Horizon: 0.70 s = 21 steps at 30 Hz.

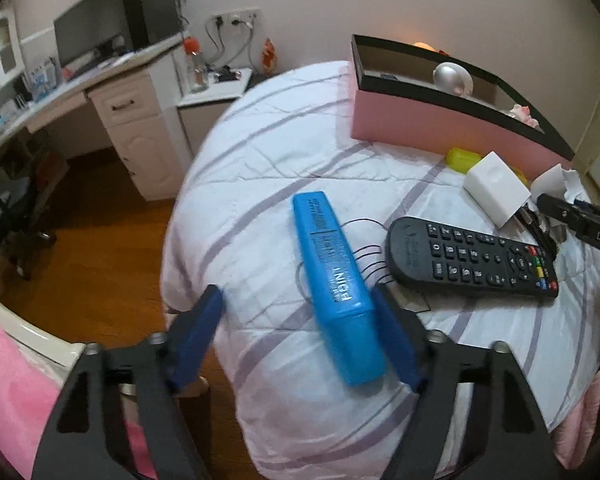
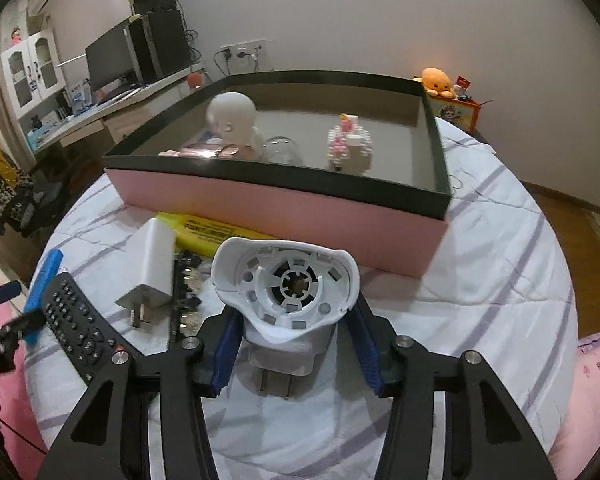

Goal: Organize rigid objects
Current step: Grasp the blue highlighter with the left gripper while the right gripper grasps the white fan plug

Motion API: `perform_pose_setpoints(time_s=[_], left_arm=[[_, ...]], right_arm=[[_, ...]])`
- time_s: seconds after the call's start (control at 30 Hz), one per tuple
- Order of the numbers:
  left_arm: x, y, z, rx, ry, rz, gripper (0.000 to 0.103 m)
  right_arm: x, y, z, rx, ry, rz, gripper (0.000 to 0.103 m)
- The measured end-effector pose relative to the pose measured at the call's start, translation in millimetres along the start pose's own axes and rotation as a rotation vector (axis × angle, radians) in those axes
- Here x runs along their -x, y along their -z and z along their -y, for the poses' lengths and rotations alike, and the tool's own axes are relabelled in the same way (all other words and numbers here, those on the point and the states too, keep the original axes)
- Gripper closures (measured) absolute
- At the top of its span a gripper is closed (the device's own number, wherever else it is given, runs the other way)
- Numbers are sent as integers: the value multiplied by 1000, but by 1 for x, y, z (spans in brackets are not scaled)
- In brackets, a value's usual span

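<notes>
My left claw (image 1: 300, 336) straddles the blue case (image 1: 334, 284) near the bed's (image 1: 260, 148) left edge, pads not yet pinching; my right claw (image 2: 296, 348) flanks the white plug-in fixture (image 2: 286, 292) before the pink box (image 2: 284, 204) (presumably its destination), contact unclear.

Between the left tongs: glossy blue plastic case (image 1: 338, 292). Beside them: matt black plastic remote (image 1: 470, 258). All on wrinkled striped cloth bedding (image 1: 268, 152).
</notes>
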<state>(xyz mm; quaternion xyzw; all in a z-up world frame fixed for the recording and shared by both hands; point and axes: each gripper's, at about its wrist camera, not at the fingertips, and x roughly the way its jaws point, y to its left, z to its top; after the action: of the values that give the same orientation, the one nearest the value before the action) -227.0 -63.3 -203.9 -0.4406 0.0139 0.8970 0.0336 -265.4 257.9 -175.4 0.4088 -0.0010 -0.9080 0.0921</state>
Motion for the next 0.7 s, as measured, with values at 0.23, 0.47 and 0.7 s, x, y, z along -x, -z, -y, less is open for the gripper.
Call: perform_pose_setpoints(time_s=[0.23,0.47,0.7], left_arm=[[-4,-9,11,-40,-19,29,49],[-6,-6,11,-41,-9,59,49],[0,-3,18,-58,-28,90,73]], right_arm=[[-6,-2,5,-14,-18,-13,52],[-13,-4,0,1,-12,-30,49],[-19,-5,-15,76,14,-52,37]])
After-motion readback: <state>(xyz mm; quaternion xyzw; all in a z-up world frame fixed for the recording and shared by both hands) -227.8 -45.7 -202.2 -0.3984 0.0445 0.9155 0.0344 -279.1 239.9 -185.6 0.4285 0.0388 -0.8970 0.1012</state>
